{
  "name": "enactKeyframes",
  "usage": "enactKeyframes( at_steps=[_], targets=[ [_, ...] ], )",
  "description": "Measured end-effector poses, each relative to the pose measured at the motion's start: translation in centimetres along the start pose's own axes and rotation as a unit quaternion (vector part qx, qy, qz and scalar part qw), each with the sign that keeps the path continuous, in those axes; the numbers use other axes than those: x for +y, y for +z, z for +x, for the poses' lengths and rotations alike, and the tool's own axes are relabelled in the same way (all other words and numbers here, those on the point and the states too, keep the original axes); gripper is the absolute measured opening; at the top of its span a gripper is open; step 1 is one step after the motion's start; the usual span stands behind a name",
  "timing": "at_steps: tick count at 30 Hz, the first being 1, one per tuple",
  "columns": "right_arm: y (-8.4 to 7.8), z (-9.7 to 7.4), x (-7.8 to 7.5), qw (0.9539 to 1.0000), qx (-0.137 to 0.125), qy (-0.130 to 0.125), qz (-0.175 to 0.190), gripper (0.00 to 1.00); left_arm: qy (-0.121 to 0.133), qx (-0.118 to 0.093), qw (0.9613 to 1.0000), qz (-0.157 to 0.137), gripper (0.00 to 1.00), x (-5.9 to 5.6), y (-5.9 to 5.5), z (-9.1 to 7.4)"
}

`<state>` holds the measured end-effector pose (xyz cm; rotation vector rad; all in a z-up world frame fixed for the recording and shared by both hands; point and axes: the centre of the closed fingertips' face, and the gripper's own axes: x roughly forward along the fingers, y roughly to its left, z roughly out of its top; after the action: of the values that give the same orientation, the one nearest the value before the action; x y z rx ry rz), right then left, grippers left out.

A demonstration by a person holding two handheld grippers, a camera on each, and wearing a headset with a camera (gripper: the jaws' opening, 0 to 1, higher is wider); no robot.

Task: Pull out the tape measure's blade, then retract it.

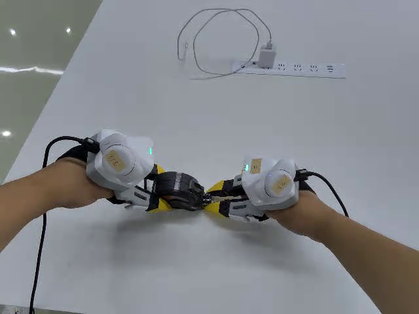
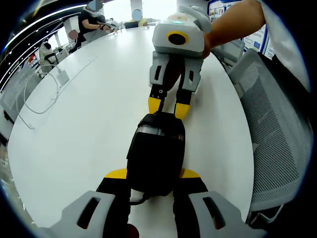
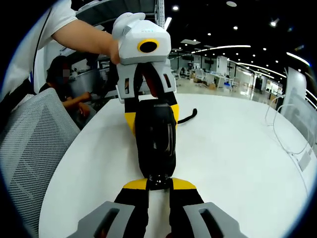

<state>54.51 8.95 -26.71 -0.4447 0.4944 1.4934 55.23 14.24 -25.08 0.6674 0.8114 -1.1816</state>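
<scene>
A black tape measure [image 1: 180, 190] lies on the white table [image 1: 196, 118], held at its sides by my left gripper [image 1: 160, 189], which is shut on its case. In the left gripper view the case [image 2: 156, 157] sits between my yellow-tipped jaws [image 2: 153, 174]. From the right, my right gripper [image 1: 211, 197] meets the case's front end. In the right gripper view its jaws [image 3: 158, 185] are pinched on the small blade tip [image 3: 158, 179] right at the case's mouth [image 3: 155, 136]. Hardly any blade is out. The opposite gripper faces each camera [image 2: 171, 105] [image 3: 148, 116].
A white power strip [image 1: 294, 67] with a plugged charger [image 1: 267, 55] and a looped thin cable [image 1: 216, 36] lies at the far side of the table. The table's left edge [image 1: 59, 85] runs diagonally. A grey mesh chair [image 2: 277, 129] stands beside the table.
</scene>
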Motion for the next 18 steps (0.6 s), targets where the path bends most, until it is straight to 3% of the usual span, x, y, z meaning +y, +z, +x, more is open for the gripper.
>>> enactKeyframes(
  at_steps=[18],
  targets=[
    [0.12,0.05,-0.05,1.0,-0.005,0.002,-0.005,0.11,0.001,0.002,1.0,0.003,0.28,0.0,0.03,-0.02]
  ],
)
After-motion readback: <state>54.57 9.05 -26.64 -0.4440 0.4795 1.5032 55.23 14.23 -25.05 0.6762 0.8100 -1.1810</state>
